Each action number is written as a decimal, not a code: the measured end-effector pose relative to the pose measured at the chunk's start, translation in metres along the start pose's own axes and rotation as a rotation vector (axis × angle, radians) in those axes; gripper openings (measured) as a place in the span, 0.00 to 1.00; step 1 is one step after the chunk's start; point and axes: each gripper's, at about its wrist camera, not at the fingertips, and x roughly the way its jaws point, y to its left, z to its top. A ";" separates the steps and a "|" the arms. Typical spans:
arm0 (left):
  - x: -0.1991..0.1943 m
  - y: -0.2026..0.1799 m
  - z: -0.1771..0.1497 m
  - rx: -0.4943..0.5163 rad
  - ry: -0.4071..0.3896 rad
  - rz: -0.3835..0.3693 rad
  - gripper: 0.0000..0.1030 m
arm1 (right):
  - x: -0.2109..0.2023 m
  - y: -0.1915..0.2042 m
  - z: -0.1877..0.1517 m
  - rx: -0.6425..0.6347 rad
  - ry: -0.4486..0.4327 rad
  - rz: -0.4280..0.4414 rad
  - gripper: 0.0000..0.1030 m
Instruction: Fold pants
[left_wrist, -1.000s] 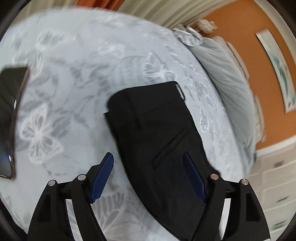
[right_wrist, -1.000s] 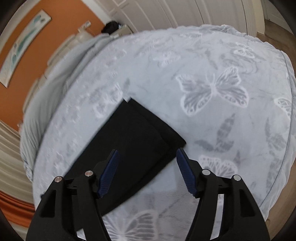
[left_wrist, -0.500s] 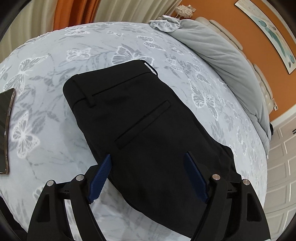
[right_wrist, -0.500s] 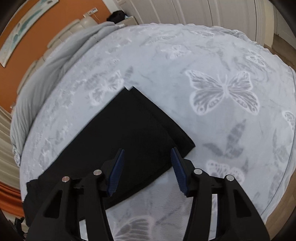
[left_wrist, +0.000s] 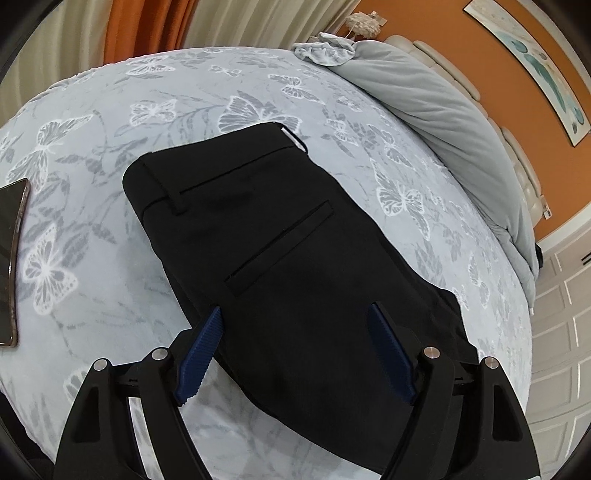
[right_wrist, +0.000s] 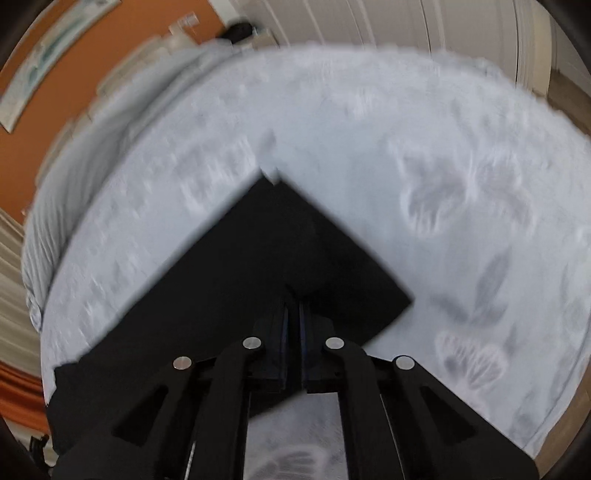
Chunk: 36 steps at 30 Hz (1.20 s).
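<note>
In the left wrist view, a smartphone (left_wrist: 13, 258) lay at nine o'clock on the butterfly-print bedspread (left_wrist: 92, 155), its long edge running up and down the frame, well apart from the clothing; the black pants (left_wrist: 280, 236) lay flat across the middle of the bed, folded lengthwise, the waistband at about eleven o'clock with a belt loop showing, a slit back pocket slanting across the centre, and the legs running off toward five o'clock; the left gripper (left_wrist: 295, 354) hung at six o'clock with its blue ribbed pads spread wide, released and gripping nothing, the seat of the pants lying beneath the gap between them; a rolled grey duvet (left_wrist: 436, 110) ran from one o'clock down to three along the bed's far side, against the cream padded headboard (left_wrist: 517, 155) and an orange wall bearing a framed picture (left_wrist: 535, 66).

In the right wrist view, blurred by motion, the leg end of the pants (right_wrist: 258, 258) formed a dark wedge on the bedspread (right_wrist: 406, 129), one hem corner pointing to twelve o'clock, another to four; the right gripper (right_wrist: 291, 314) at six o'clock was clenched, its pads pressed together on the black cloth near the hem; the cloth rose slightly into the pinch.
</note>
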 end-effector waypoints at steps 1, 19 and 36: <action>-0.001 0.002 0.001 -0.005 0.004 -0.011 0.74 | -0.002 -0.003 0.001 -0.004 -0.012 -0.018 0.03; -0.020 0.086 0.031 -0.245 -0.064 0.048 0.76 | 0.016 -0.054 -0.018 0.189 0.124 -0.010 0.67; 0.032 0.090 0.035 -0.356 0.058 -0.055 0.29 | -0.035 0.108 -0.011 -0.027 -0.063 0.463 0.07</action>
